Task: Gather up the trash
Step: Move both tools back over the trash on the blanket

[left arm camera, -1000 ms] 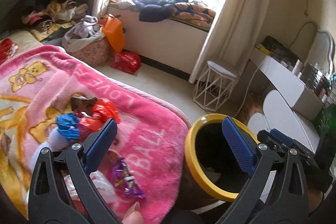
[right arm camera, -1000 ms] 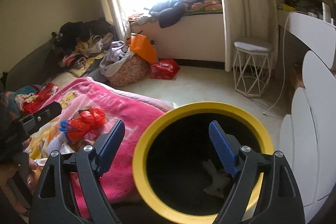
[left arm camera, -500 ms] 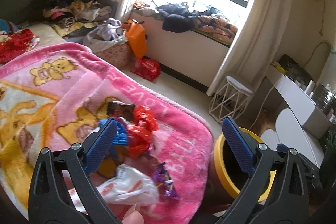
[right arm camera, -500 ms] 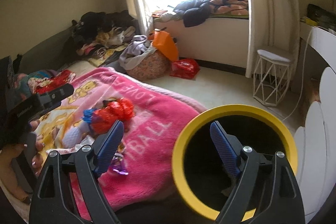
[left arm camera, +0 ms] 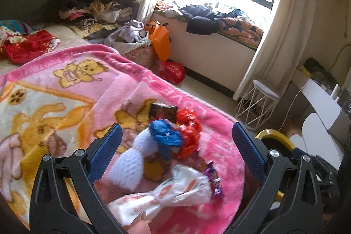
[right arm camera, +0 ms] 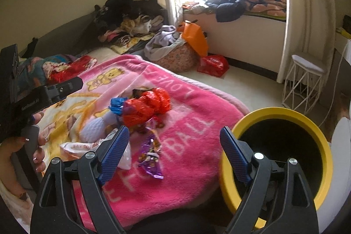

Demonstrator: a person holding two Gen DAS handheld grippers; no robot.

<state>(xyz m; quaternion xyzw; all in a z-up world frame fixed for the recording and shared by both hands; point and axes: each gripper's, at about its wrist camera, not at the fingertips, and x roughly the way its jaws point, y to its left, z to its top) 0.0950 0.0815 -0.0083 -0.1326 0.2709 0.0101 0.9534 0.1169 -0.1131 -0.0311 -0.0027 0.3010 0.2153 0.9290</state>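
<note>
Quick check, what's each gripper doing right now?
Left gripper: jaws open, nothing held, above the wrappers on the pink blanket.
Right gripper: jaws open, empty, beside the yellow bin.

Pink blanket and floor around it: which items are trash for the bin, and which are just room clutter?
For the job:
- purple wrapper
- white plastic bag
- red wrapper
- blue wrapper
- yellow-rimmed bin

Lying about:
- clothes pile
- orange bag
- wire stool
</note>
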